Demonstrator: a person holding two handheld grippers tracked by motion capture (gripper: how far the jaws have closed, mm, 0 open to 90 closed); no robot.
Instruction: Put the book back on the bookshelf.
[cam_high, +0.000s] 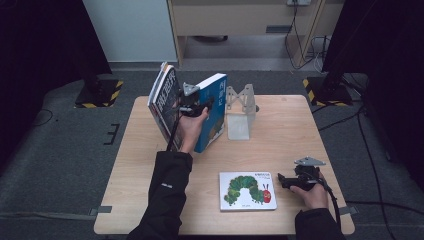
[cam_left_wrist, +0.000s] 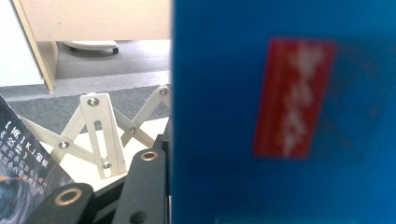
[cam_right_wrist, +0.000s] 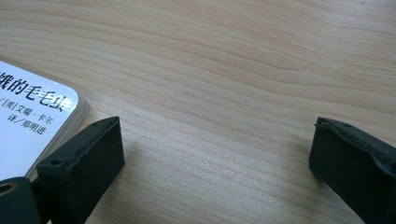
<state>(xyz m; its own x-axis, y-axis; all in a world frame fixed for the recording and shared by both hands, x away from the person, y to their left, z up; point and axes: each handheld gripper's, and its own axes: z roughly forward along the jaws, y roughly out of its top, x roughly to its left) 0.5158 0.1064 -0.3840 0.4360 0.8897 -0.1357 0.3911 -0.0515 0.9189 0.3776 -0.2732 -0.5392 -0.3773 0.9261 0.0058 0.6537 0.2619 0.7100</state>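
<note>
Currently:
Left gripper: clamped on blue book, upper centre, upright, left of bookend.
Right gripper: jaws apart, right of caterpillar book.

Overhead forward-down; two close gripper views.

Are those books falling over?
They do look tippy. The blue book and the books beside it lean apart instead of standing straight, not in the metal rack nearby. The left gripper is at the blue book. The caterpillar book lies flat.
</note>
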